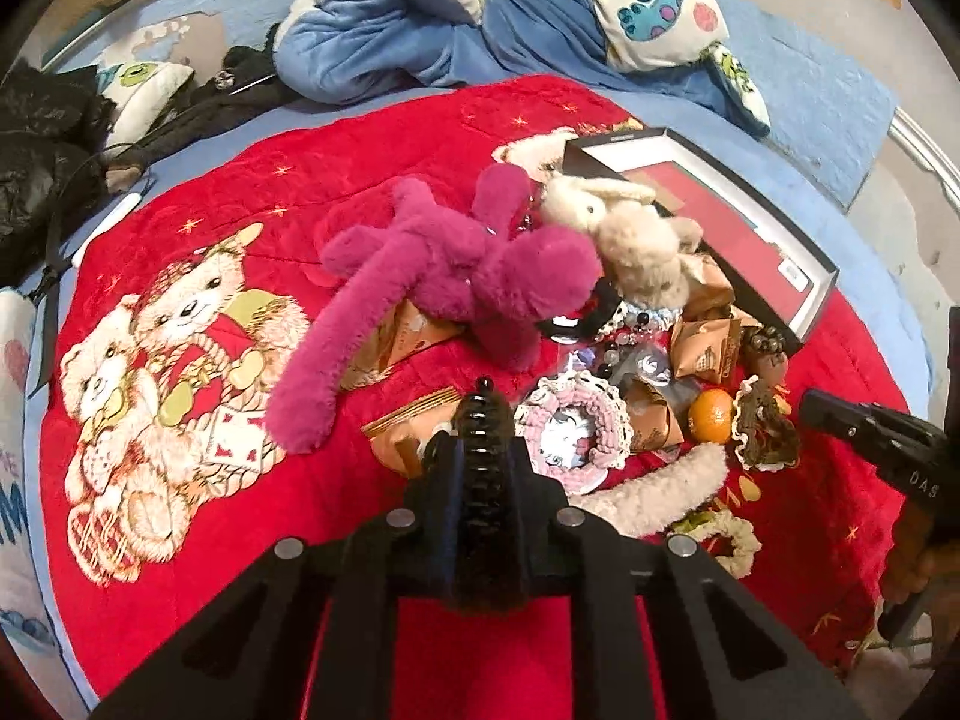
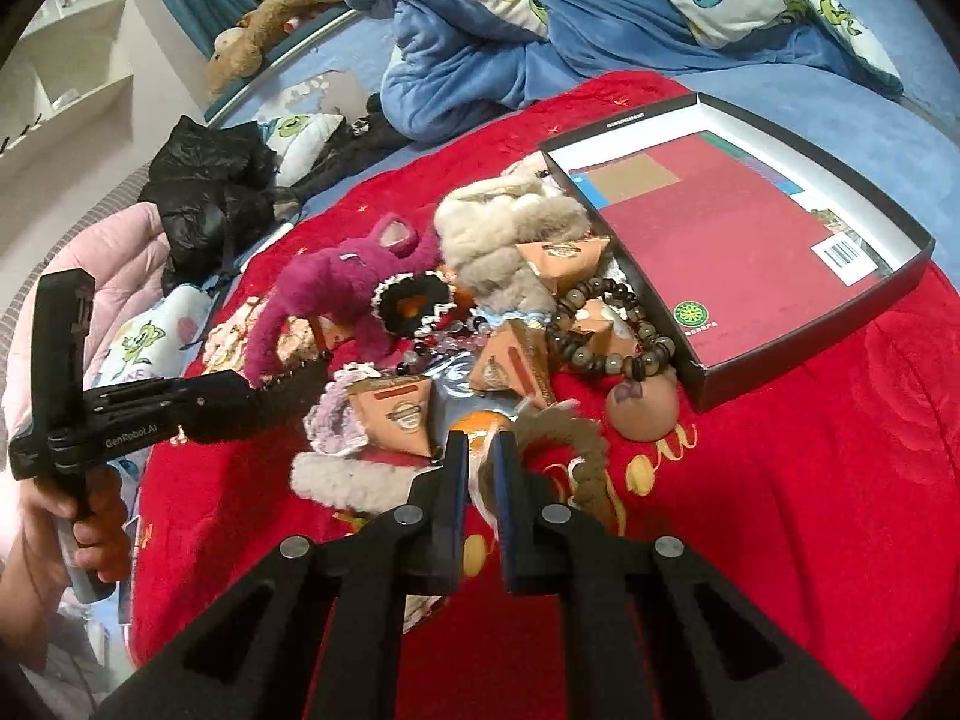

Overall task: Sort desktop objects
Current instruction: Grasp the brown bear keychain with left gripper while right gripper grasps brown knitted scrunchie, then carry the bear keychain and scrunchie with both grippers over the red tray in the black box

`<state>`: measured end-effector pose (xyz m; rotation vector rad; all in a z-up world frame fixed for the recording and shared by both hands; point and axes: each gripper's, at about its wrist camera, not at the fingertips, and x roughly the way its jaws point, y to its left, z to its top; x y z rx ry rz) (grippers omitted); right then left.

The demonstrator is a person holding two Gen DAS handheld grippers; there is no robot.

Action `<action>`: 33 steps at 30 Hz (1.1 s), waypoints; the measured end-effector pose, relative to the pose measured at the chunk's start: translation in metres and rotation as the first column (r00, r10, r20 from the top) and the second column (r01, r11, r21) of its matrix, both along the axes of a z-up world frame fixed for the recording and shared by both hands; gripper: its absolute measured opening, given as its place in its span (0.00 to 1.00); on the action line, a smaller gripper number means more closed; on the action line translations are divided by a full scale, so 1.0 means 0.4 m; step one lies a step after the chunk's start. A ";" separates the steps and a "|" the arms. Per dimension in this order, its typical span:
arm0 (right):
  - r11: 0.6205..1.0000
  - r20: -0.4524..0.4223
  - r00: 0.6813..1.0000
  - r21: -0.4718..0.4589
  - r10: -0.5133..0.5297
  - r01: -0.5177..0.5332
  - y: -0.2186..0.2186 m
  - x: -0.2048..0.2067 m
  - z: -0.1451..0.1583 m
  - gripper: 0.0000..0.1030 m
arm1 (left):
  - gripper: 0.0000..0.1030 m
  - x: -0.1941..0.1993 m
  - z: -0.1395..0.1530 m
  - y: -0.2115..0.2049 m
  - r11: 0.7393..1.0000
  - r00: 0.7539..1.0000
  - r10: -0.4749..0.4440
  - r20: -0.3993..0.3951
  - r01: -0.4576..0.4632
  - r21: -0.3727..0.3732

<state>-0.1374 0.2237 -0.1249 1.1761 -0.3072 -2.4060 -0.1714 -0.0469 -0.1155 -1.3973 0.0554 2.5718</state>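
The left gripper is clamped on a stiff, light black hair claw, best pinched mid-spine, the right gripper pinches a soft brown scrunchie, and the pile and open box lie beyond.

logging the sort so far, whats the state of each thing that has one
left gripper: jaws shut on black hair clip
right gripper: jaws shut on brown scrunchie
black box: open, red book lying flat inside
magenta plush: lying on the red blanket
tangerine: whole, unpeeled, on the blanket
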 end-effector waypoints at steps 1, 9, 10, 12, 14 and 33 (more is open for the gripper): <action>1.000 -0.004 1.000 0.001 0.003 -0.003 -0.001 0.004 0.004 0.09 | 0.14 0.008 0.011 -0.001 1.000 1.000 0.004 0.002 -0.004 0.001; 1.000 -0.014 1.000 0.006 0.018 -0.018 -0.008 0.027 0.016 0.09 | 0.07 0.058 -0.052 -0.029 0.999 0.997 0.034 0.071 -0.035 0.020; 1.000 -0.009 1.000 0.009 0.017 -0.017 -0.008 0.028 0.012 0.09 | 0.07 0.063 -0.065 -0.033 0.999 0.996 0.040 0.082 -0.041 0.020; 1.000 0.001 1.000 0.015 0.017 -0.017 -0.007 0.031 0.004 0.09 | 0.07 0.076 -0.088 -0.037 0.999 0.994 0.037 0.100 -0.040 0.028; 1.000 0.011 1.000 0.012 0.010 -0.010 -0.001 0.033 -0.004 0.09 | 0.07 0.084 -0.107 -0.038 0.999 0.992 0.033 0.123 -0.037 0.032; 0.996 0.058 0.997 0.086 -0.042 0.036 0.038 -0.012 -0.059 0.13 | 0.51 0.122 -0.129 -0.003 0.995 0.988 -0.066 0.139 0.076 -0.068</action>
